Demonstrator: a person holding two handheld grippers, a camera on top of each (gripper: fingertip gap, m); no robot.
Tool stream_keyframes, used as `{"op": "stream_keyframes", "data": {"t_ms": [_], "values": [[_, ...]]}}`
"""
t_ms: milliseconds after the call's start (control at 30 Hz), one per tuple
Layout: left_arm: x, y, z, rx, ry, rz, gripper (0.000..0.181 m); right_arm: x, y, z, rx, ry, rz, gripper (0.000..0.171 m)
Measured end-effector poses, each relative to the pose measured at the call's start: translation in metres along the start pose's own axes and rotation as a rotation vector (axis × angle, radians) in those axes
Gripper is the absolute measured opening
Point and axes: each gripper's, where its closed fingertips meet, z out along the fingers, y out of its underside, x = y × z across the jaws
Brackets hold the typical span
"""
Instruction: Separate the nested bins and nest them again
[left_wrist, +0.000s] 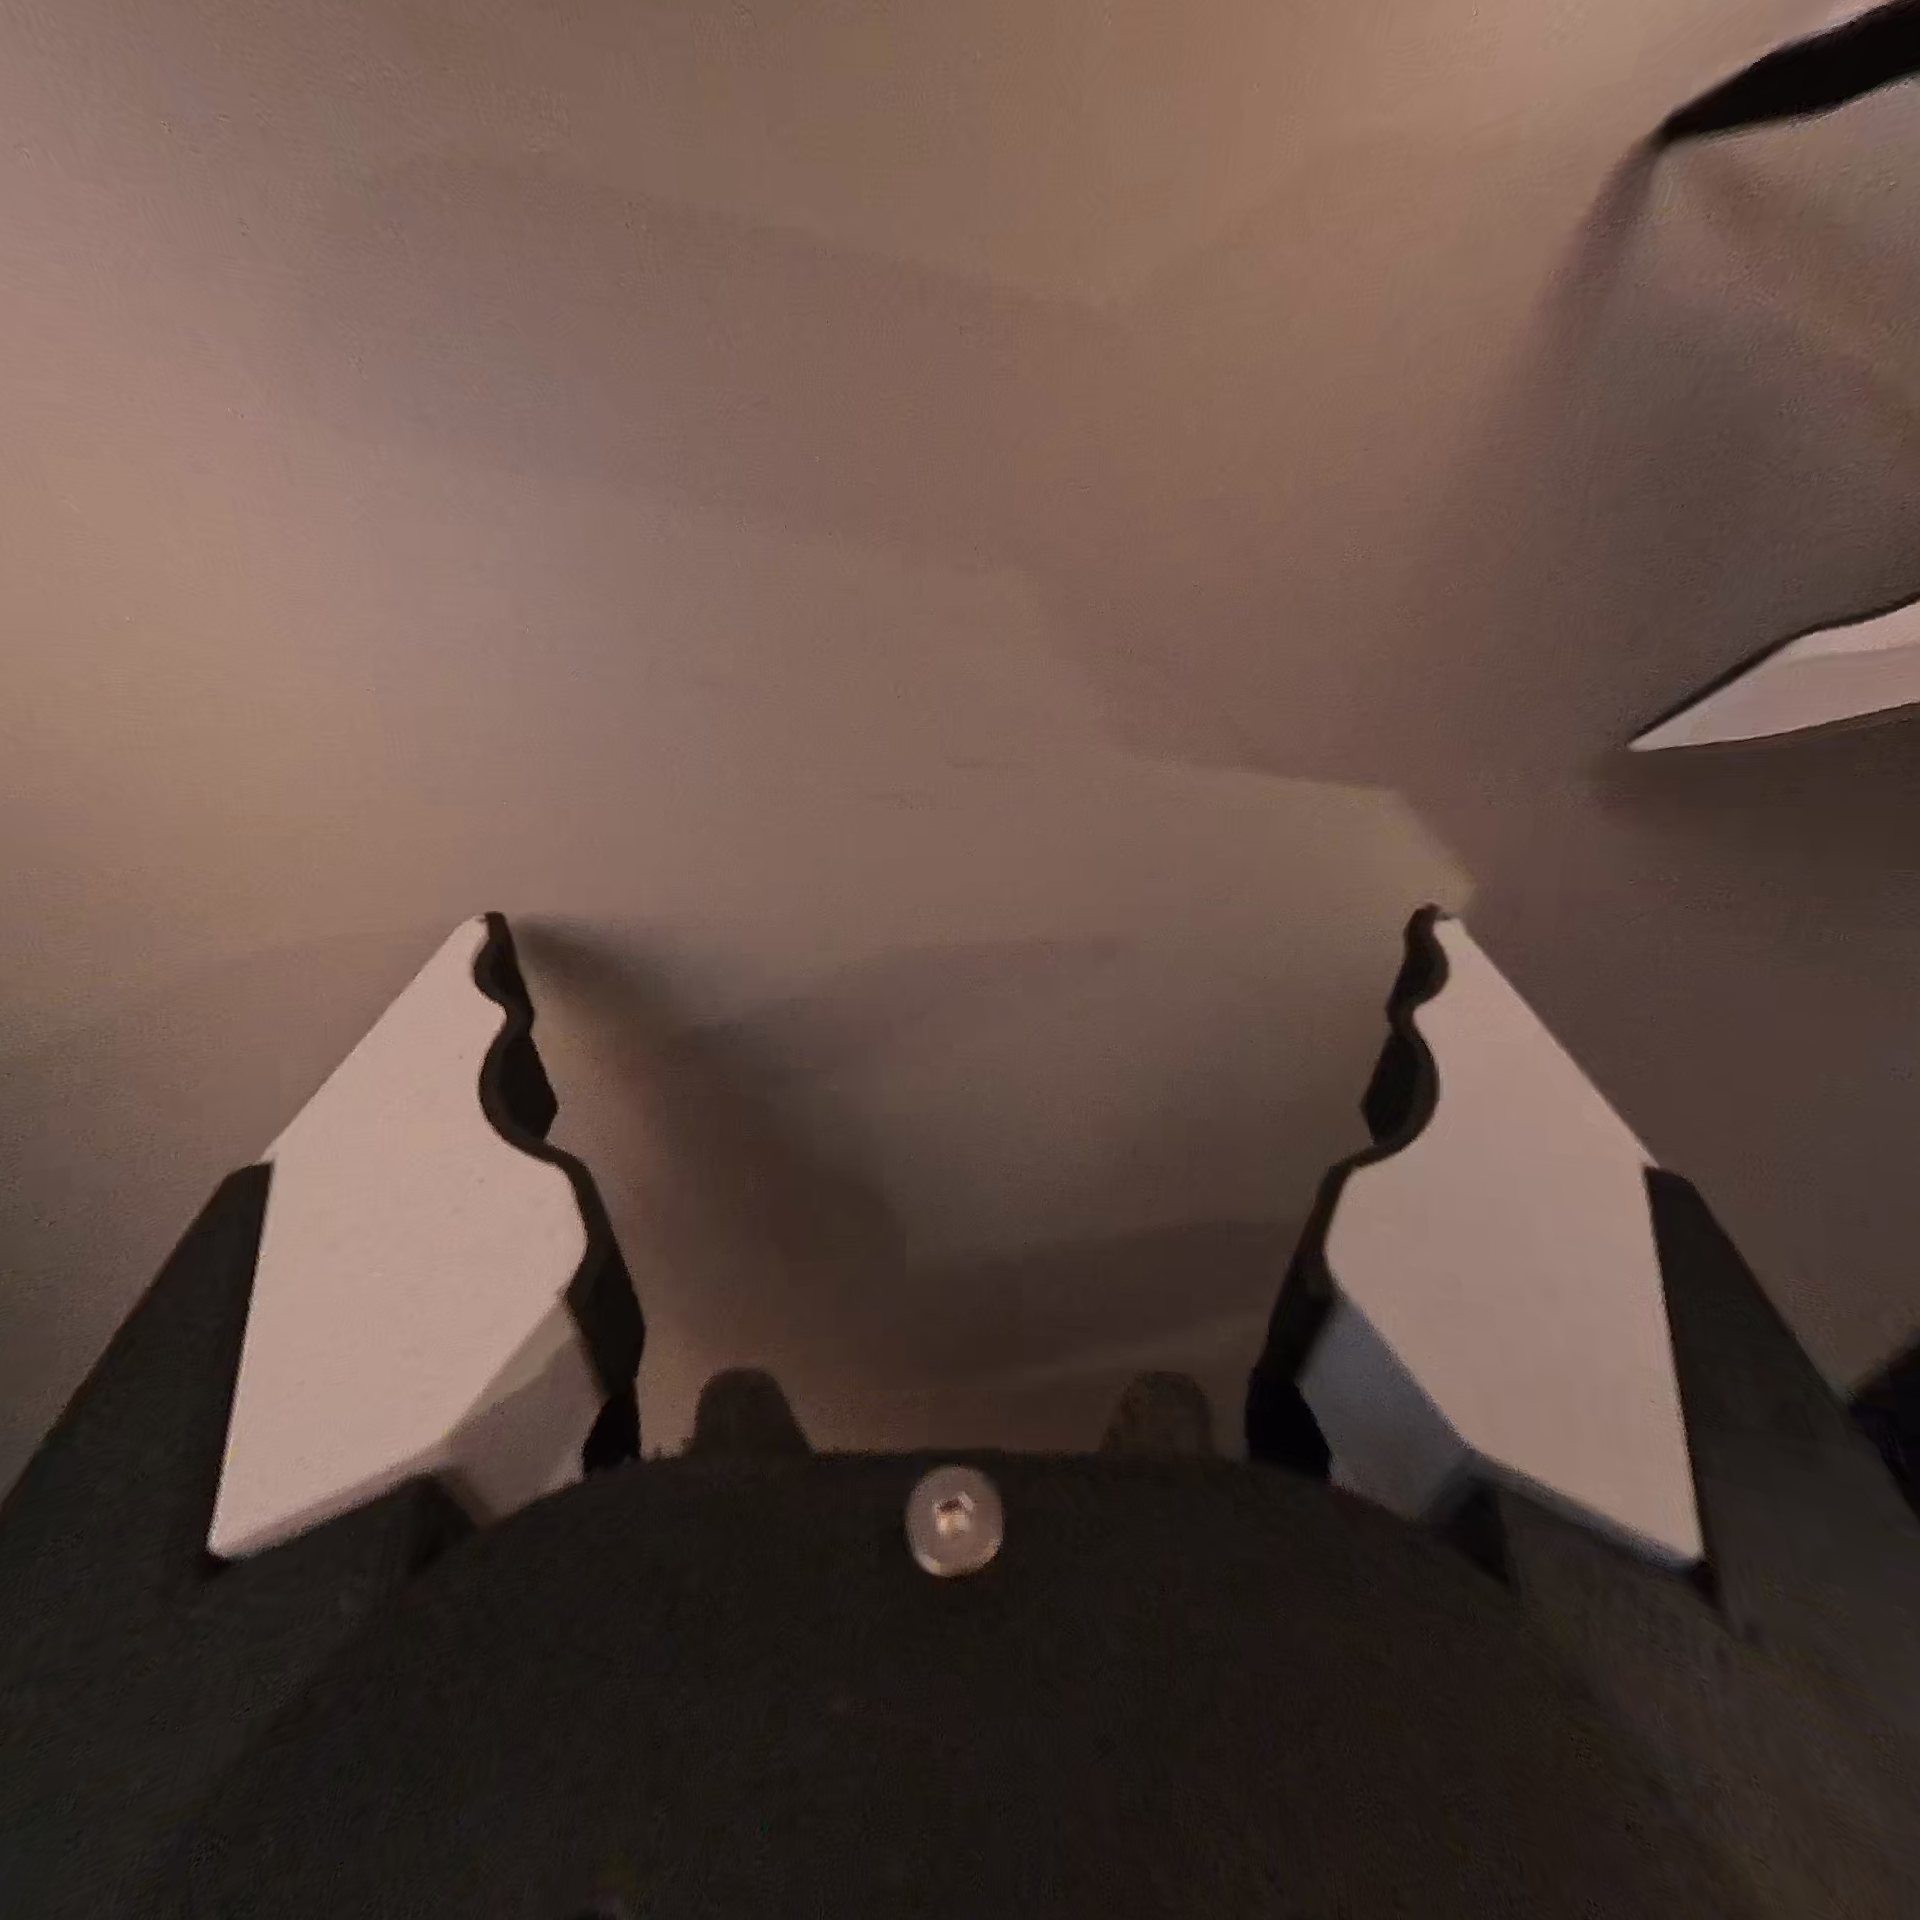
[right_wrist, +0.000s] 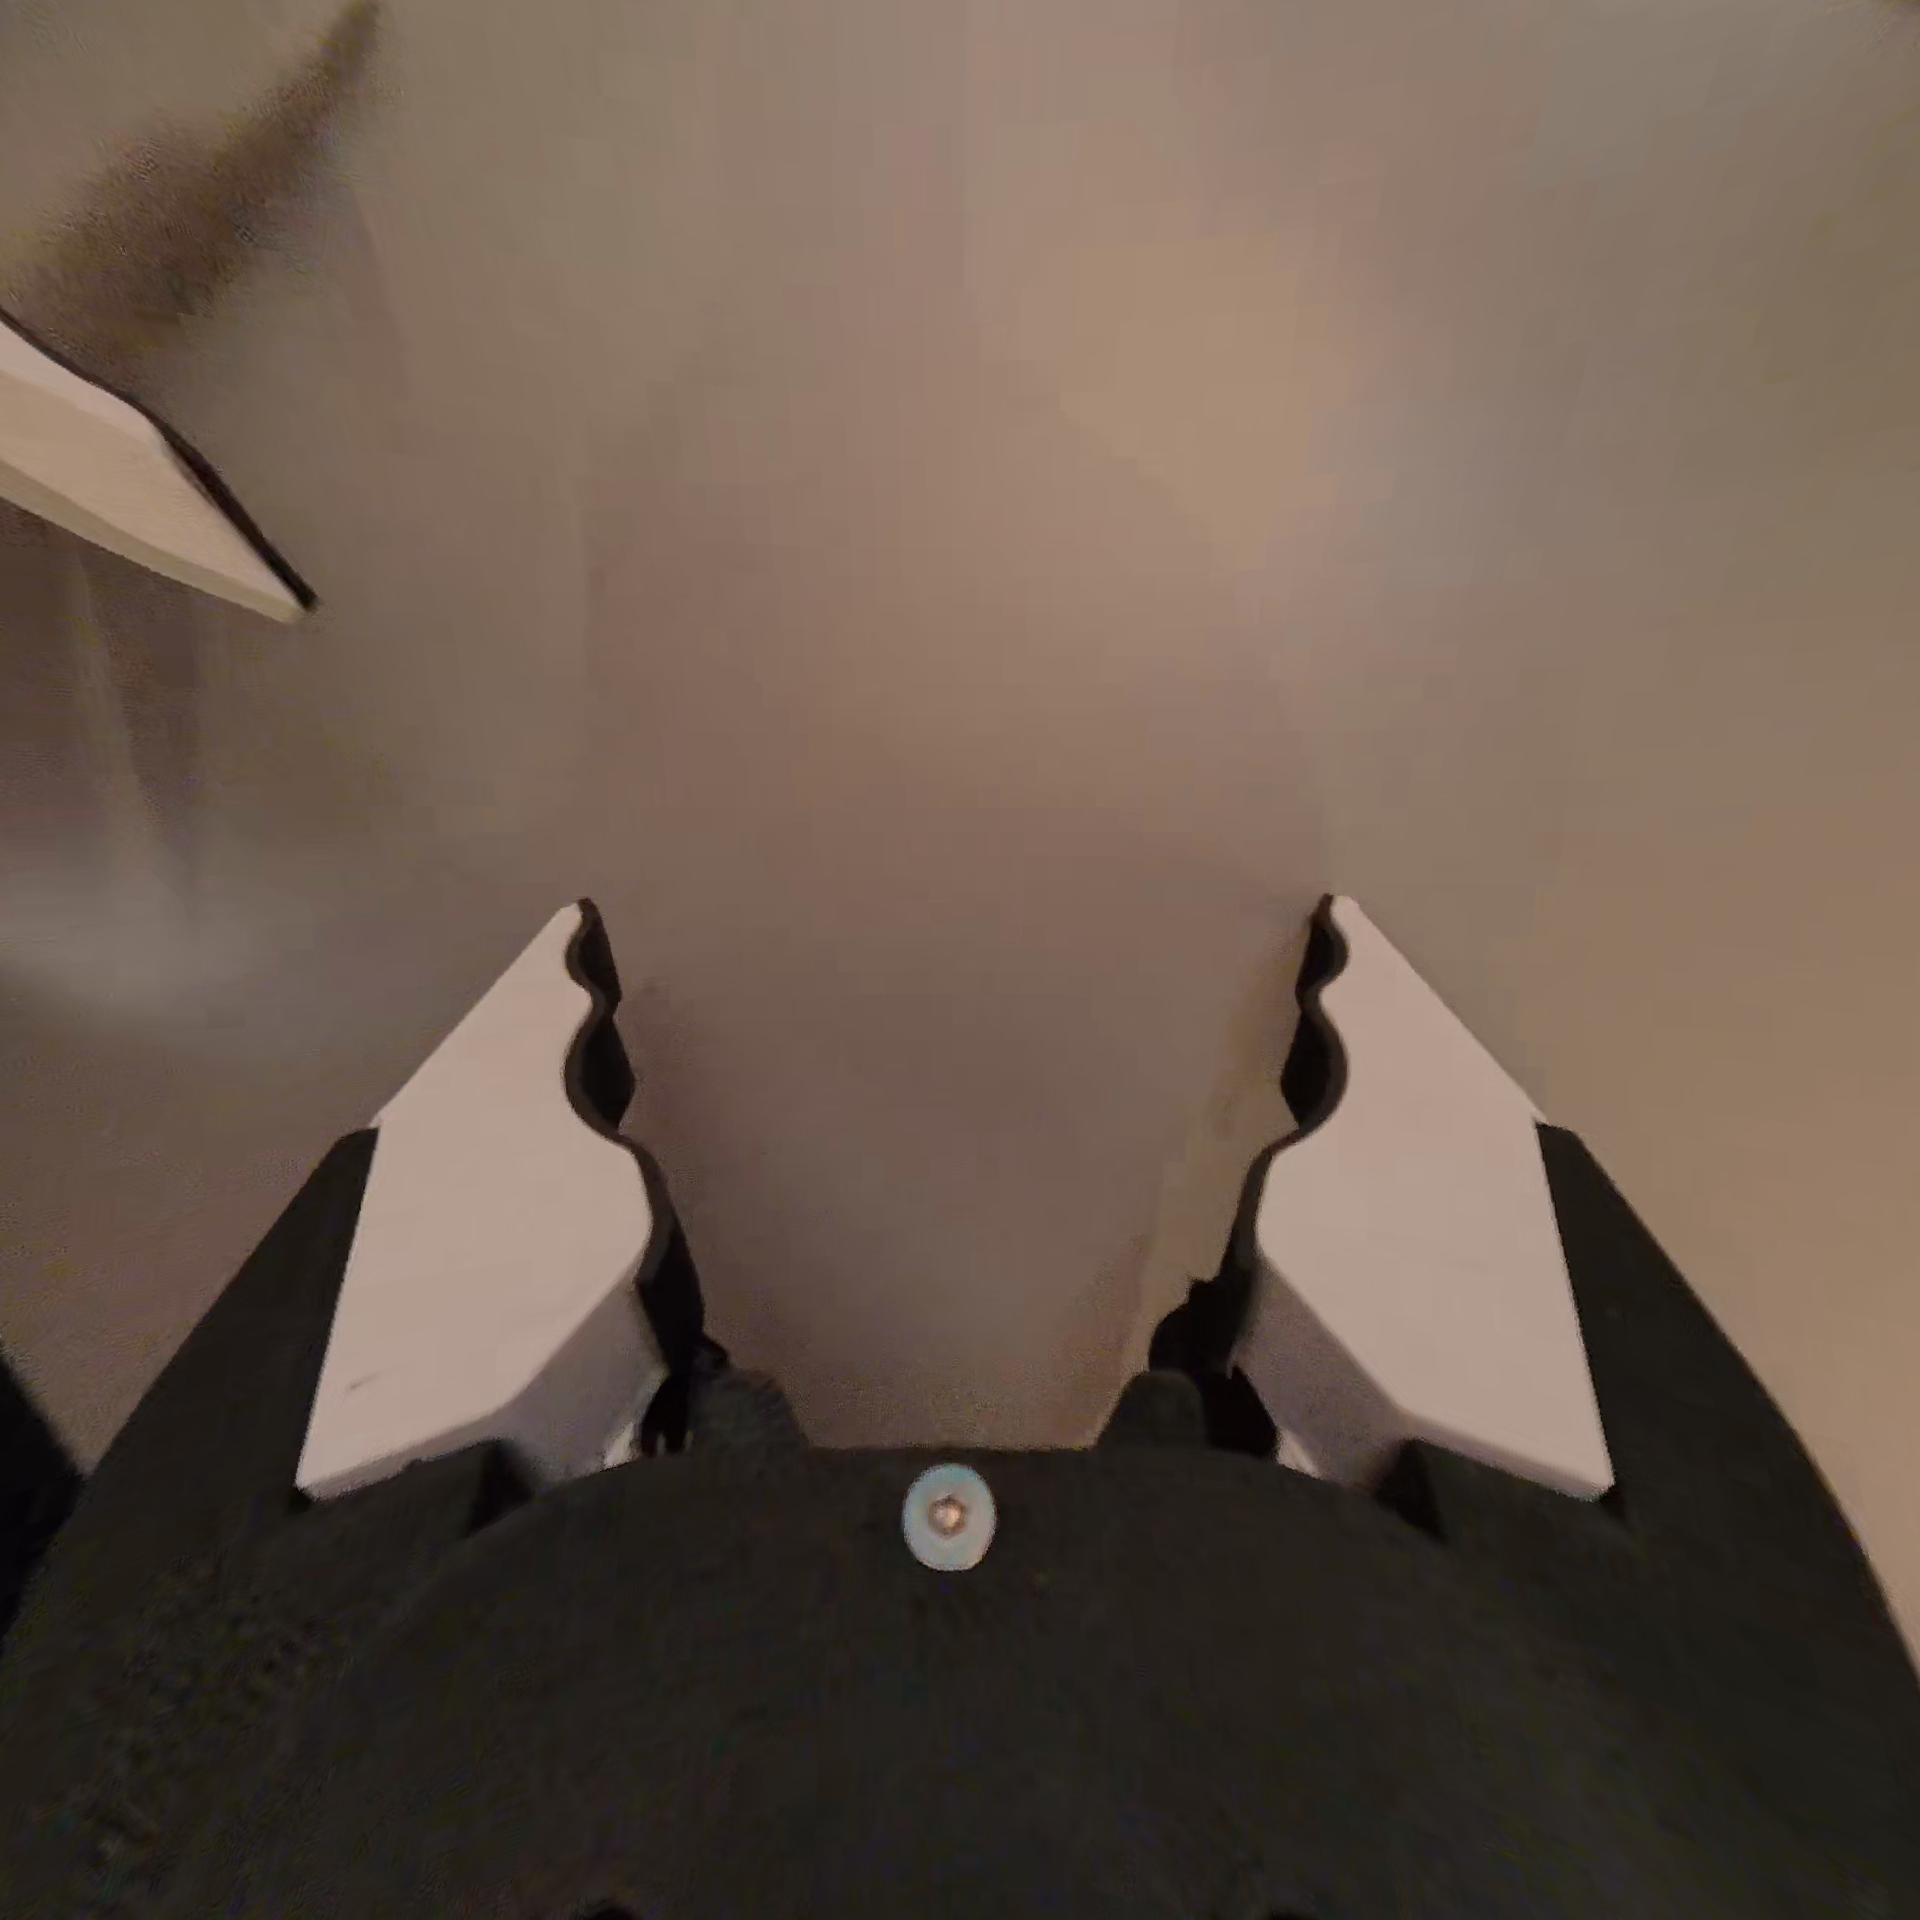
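Observation:
No bin shows in either view. My left gripper is open and empty, its white fingers with black wavy pads spread wide close over a plain beige surface. My right gripper is also open and empty over the same plain surface. The right gripper's white finger enters the left wrist view at the right edge. The left gripper's white finger enters the right wrist view at the upper left.
Soft shadows of the grippers lie on the beige surface. A blurred dark streak crosses the top left of the right wrist view. Nothing else shows.

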Motion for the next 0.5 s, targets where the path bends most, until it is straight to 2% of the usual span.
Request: {"op": "stream_keyframes", "data": {"t_ms": [167, 267, 500], "values": [[-0.004, 0.001, 0.013, 0.019, -0.095, 0.079, 0.158, 0.003, 0.0, 0.011, 0.001, 0.089, -0.076, 0.137], [-0.004, 0.003, 0.016, 0.041, -0.126, 0.114, 0.158, 0.0, -0.002, 0.016, 0.023, 0.103, -0.077, 0.147], [-0.004, 0.002, 0.016, 0.106, -0.129, 0.113, 0.158, -0.001, -0.007, 0.018, 0.11, 0.122, -0.051, 0.151]]}}
